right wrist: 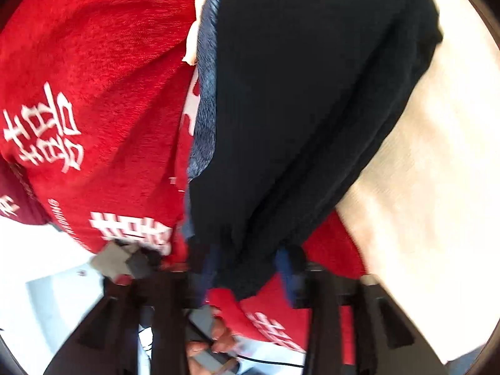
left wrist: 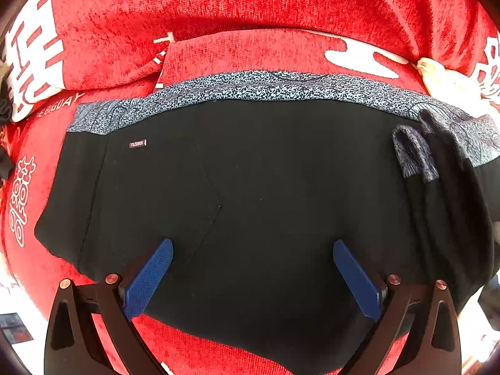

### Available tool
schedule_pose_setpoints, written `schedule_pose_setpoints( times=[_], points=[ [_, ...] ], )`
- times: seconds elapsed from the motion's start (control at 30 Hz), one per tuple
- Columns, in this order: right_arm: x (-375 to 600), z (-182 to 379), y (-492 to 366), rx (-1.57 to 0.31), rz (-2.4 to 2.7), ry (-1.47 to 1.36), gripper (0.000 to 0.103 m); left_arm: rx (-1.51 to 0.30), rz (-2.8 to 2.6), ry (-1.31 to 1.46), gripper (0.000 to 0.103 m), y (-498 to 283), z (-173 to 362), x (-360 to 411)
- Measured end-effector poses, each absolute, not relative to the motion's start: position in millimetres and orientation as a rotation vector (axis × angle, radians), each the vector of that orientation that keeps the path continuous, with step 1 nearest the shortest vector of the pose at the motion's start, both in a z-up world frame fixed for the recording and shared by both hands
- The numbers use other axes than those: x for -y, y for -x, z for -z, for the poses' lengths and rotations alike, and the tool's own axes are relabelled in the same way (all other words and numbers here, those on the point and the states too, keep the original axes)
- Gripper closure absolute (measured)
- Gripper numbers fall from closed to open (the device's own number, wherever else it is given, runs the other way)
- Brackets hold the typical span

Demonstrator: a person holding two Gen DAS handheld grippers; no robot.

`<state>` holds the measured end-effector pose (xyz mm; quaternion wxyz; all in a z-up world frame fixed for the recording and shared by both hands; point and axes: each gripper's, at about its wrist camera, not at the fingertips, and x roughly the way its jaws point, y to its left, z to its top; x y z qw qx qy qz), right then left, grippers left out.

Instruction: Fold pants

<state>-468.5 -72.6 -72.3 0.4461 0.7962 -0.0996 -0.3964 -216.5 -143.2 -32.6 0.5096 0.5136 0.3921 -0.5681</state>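
The pants run nine to three under the wide-open left gripper, while the right gripper has its fingers closing around the bunched three-o'clock end.

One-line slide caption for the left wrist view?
Open left gripper poised over black pants with speckled waistband, spread on a red cloth.

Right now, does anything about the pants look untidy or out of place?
Yes. The pants lie mostly flat on the red cloth, but their right end is bunched into folds, not smooth.
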Motion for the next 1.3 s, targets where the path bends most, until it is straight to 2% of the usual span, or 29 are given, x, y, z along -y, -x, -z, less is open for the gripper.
schedule_pose_setpoints(
  times=[0.03,0.1,0.13,0.3,0.33,0.4,0.43,0.53,0.6,0.73,0.87,1.0,1.2,1.23,1.27,1.3],
  points=[
    [71.6,73.0,466.2,0.269,0.980,-1.968,0.053,-0.948,1.362,-1.245,0.000,218.4,29.8,141.6],
    [80.6,76.8,460.1,0.292,0.965,-1.967,0.078,-0.940,1.358,-1.249,0.000,221.6,23.9,139.8],
    [85.9,73.7,460.0,0.301,0.961,-1.965,0.086,-0.930,1.359,-1.249,0.000,222.1,22.9,139.8],
    [100.6,42.2,451.5,0.421,0.899,-1.839,0.086,-0.939,1.329,-1.251,0.000,218.1,23.4,140.7],
    [102.8,45.2,446.1,0.402,0.913,-1.848,0.086,-0.938,1.322,-1.251,0.000,216.8,20.5,140.1],
    [107.3,62.0,433.0,0.257,1.002,-1.908,0.078,-0.936,1.339,-1.224,0.000,211.0,8.5,138.5],
    [109.3,71.6,426.3,0.146,1.031,-1.949,0.070,-0.936,1.354,-1.207,0.000,209.3,2.0,136.6],
    [102.3,69.2,421.6,0.125,0.945,-1.970,0.067,-0.963,1.425,-1.180,0.000,210.5,-11.1,131.6],
    [94.0,50.9,425.3,0.084,0.898,-1.920,0.066,-0.979,1.476,-1.192,0.000,221.8,-13.0,128.2],
    [92.0,28.5,442.1,0.132,0.917,-1.859,0.066,-0.985,1.551,-1.203,0.000,251.9,-9.8,123.6],
    [94.2,44.4,458.5,0.176,0.966,-1.916,0.066,-0.987,1.524,-1.267,0.000,269.8,18.5,119.6],
    [85.9,59.7,465.4,0.167,1.005,-1.972,0.066,-1.036,1.521,-1.226,0.000,264.6,20.4,121.3],
    [95.3,70.5,466.2,0.200,1.028,-1.968,0.066,-0.976,1.511,-1.263,0.000,266.6,9.5,119.2],
    [98.6,71.2,467.1,0.195,1.029,-1.965,0.075,-0.958,1.502,-1.258,0.000,263.4,5.0,118.1],
    [100.8,71.2,468.6,0.168,1.049,-1.962,0.098,-0.935,1.491,-1.249,0.000,258.0,0.4,116.6],
    [101.9,67.7,470.0,0.138,1.064,-1.951,0.097,-0.922,1.477,-1.242,0.000,252.2,-1.9,115.5]
  ],
)
